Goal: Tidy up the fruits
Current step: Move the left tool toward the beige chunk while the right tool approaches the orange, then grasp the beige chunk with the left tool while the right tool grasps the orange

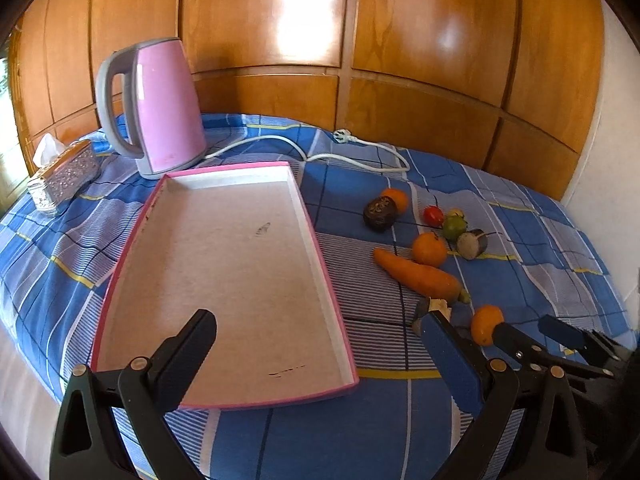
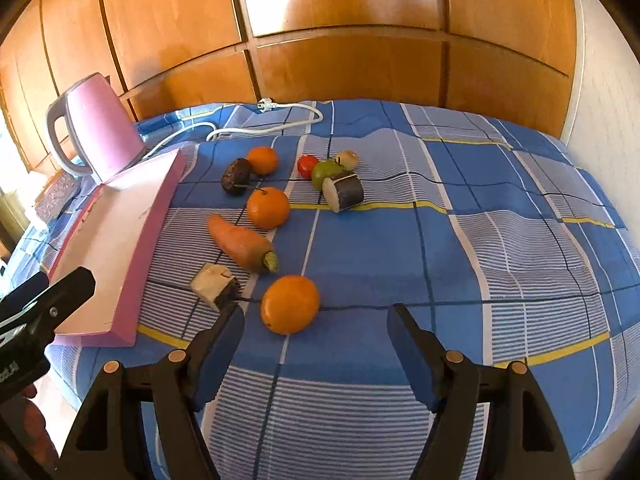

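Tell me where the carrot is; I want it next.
Both views: carrot lies right of the pink tray, between two oranges.

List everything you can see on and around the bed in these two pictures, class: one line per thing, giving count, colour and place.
tray: one, pink rim, empty, left of produce
oranges: three, orange, spread among produce
carrot: one, orange, beside tray
tomato: one, red, far cluster
green fruit: one, green, beside tomato
kettle: one, pink, behind tray
cord: one, white, behind the produce
tissue box: one, silvery, far left
bedspread: one, blue check, under everything
left gripper: one, black, open over tray
right gripper: one, black, open, near nearest orange
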Demonstrator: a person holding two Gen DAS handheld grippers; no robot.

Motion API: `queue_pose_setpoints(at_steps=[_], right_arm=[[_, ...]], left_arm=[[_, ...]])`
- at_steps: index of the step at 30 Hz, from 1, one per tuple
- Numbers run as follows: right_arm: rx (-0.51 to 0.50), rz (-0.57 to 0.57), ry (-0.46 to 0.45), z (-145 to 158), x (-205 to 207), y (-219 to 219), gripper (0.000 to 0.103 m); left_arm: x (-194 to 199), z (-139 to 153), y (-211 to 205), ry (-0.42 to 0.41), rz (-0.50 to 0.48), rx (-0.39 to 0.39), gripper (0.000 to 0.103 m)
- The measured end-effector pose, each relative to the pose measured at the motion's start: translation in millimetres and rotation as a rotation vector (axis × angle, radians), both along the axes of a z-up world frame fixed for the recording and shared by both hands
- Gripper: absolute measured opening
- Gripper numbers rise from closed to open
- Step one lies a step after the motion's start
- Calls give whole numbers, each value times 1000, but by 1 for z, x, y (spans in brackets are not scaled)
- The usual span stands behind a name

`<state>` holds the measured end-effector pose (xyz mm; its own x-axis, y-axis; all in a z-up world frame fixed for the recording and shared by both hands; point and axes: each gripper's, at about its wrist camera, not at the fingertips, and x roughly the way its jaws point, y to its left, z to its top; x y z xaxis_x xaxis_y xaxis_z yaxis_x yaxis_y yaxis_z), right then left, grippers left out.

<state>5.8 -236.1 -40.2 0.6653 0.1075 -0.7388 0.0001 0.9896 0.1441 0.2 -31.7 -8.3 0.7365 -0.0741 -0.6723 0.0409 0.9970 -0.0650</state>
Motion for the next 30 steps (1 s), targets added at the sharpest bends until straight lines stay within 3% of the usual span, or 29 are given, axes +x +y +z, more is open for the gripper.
queue_pose_setpoints(at_steps=[4, 7, 9, 12, 19, 23, 30], right_arm=[[-23, 22, 9, -7, 12, 4, 64], [-24, 44, 14, -12, 19, 6, 58], [-25, 60, 22, -16, 23, 8, 45], [-27, 62, 55, -23, 27, 7, 34], [24, 53, 73, -26, 29, -6, 34], [57, 59, 76, -25, 31, -11, 42], [47, 54, 74, -25, 40, -17, 43]], left_arm=[[5, 0, -10, 5, -64, 11, 97], [10, -4, -20, 35, -145, 0, 81], [18, -9, -27, 74, -194, -15, 72], [26, -15, -38, 114, -243, -30, 60], [41, -29, -58, 174, -287, -53, 59], [49, -36, -65, 193, -291, -51, 58], [59, -46, -70, 217, -301, -59, 57]])
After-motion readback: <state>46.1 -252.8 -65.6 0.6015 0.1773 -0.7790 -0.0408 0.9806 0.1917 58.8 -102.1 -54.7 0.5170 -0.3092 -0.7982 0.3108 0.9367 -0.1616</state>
